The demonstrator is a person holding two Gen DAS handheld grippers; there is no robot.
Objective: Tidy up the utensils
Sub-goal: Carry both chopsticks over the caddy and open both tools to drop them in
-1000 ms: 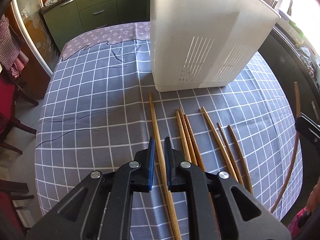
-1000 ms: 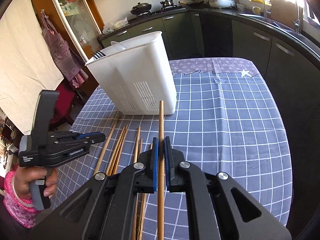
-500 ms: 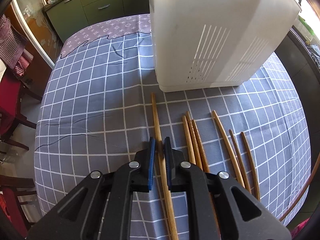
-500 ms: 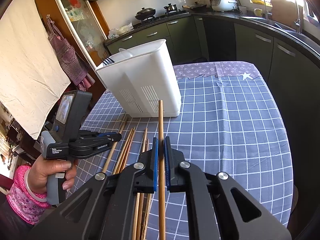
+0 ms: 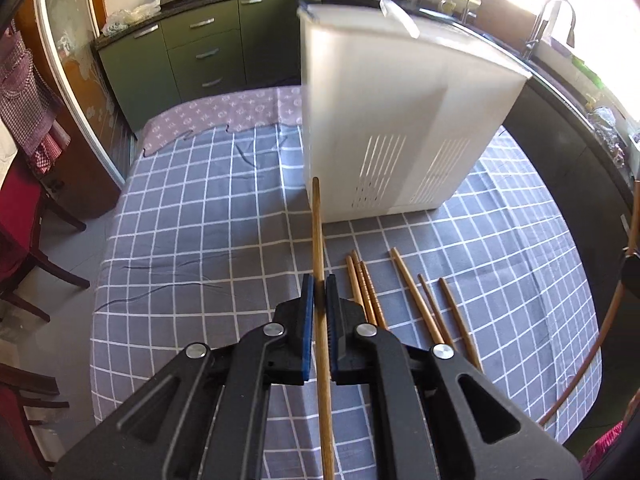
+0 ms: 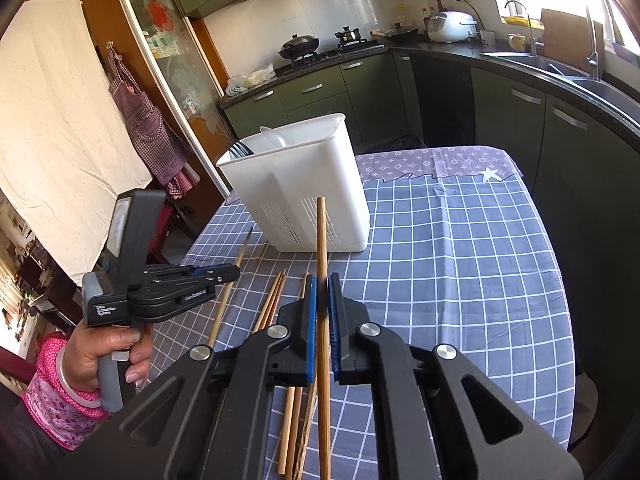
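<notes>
Left gripper (image 5: 319, 280) now clamping chopstick (image 5: 318, 232), apparently lifted off tablecloth (image 5: 192, 216)

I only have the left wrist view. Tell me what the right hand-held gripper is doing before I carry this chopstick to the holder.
Observer: The right hand-held gripper is shut on the right chopstick, which points at the white holder.
Operator: Report what is already inside that holder.
Observer: Forks stick up at its left end.
Operator: Now describe my side as the right wrist view shows it.
Observer: A hand in a pink sleeve grips the grey handle of the left hand-held gripper, and the left chopstick pokes out ahead of it toward the holder's base.
</notes>
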